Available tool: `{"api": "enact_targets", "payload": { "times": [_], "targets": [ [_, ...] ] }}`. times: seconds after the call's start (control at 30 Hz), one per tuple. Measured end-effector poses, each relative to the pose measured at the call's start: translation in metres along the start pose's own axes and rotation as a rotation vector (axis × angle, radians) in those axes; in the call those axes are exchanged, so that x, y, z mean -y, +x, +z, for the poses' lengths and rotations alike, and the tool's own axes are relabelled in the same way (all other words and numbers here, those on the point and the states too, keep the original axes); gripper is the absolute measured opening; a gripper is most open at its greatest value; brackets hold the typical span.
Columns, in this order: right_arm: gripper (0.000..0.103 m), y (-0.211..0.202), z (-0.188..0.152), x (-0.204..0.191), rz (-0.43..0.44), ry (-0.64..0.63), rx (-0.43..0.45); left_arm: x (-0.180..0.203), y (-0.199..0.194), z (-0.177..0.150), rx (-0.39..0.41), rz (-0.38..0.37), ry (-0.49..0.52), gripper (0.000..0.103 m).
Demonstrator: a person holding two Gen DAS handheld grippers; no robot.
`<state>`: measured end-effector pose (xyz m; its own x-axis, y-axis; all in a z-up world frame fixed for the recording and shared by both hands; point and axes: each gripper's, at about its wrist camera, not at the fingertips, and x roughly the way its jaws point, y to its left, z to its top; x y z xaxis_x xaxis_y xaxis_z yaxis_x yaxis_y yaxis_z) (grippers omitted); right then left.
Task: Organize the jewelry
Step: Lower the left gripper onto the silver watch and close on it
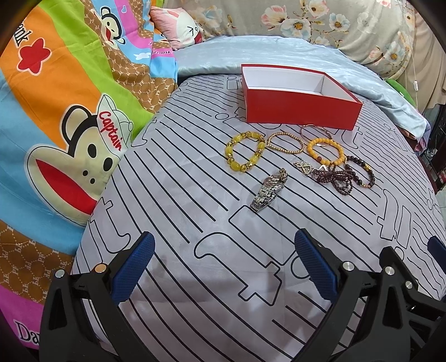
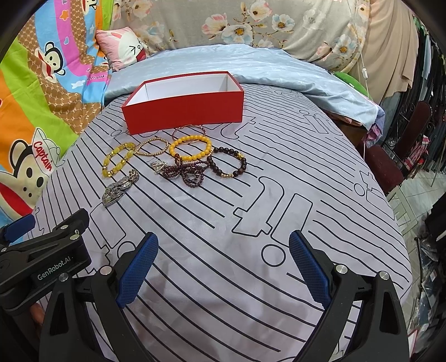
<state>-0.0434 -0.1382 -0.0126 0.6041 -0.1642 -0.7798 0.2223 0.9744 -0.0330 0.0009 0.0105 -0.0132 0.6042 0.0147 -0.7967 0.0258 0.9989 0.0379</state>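
Observation:
An open red box (image 1: 299, 107) (image 2: 184, 111) with a white inside stands on the striped grey cloth; it looks empty. In front of it lie a yellow bead bracelet (image 1: 245, 151) (image 2: 118, 160), a thin gold bead bracelet (image 1: 285, 142) (image 2: 152, 147), an orange bead bracelet (image 1: 324, 150) (image 2: 191, 147), a copper bangle (image 1: 315, 129) (image 2: 189, 131), a dark bead bracelet (image 1: 359, 172) (image 2: 227, 163), a garnet strand heap (image 1: 331, 178) (image 2: 186, 172), a silver pendant (image 1: 303, 168) (image 2: 159, 165) and a silver watch (image 1: 269, 190) (image 2: 120, 188). My left gripper (image 1: 223, 267) and right gripper (image 2: 223, 267) are open, empty, near the cloth's front.
A cartoon monkey quilt (image 1: 61, 117) lies at the left, a light blue blanket (image 2: 251, 66) and a floral pillow (image 2: 264, 25) behind the box. The left gripper's body (image 2: 41, 256) shows at the right view's lower left. A dark red chair (image 2: 395, 156) stands off the right edge.

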Motion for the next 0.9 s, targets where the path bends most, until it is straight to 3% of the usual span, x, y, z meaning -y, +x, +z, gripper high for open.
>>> {"api": "enact_targets", "payload": {
  "times": [0.53,0.9],
  "targets": [
    [0.093,0.029,0.010,0.018,-0.019,0.033,-0.041,-0.005,0.046,0.018,-0.023,-0.076,-0.019,0.097],
    [0.093,0.046,0.019,0.025,-0.013,0.044,-0.056,0.017,0.080,0.030,-0.061,-0.160,0.006,0.063]
  ]
}}
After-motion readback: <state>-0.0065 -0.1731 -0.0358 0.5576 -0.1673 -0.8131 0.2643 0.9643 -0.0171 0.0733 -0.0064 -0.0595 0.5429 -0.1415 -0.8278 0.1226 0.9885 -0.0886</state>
